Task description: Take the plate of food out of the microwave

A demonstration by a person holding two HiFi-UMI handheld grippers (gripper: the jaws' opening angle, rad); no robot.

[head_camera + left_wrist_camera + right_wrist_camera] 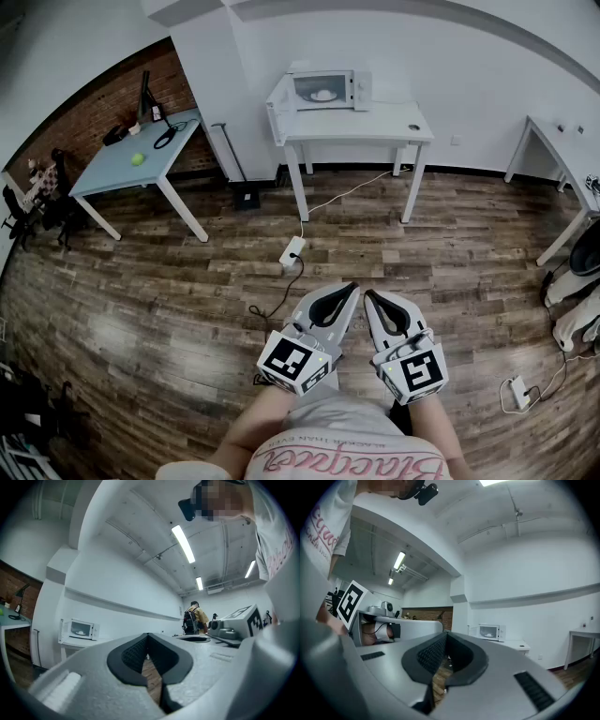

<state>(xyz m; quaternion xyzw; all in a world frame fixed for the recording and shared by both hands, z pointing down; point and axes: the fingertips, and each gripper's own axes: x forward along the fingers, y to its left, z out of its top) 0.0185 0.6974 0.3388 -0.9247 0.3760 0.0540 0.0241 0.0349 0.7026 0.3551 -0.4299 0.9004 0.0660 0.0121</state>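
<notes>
Left gripper [351, 290] and right gripper [370, 296] are both clamped shut and empty, and on the walk to the microwave [328, 89] the power strip [292, 251] on the floor could trip the person.

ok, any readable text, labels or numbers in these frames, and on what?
Nothing reads cleanly.
Shirt: pink script word and a small print line, upside down in the head view, too distorted to read.
Marker cubes on left tool and right tool: black-and-white square patterns, no letters.
Microwave: no legible label, too small.
</notes>
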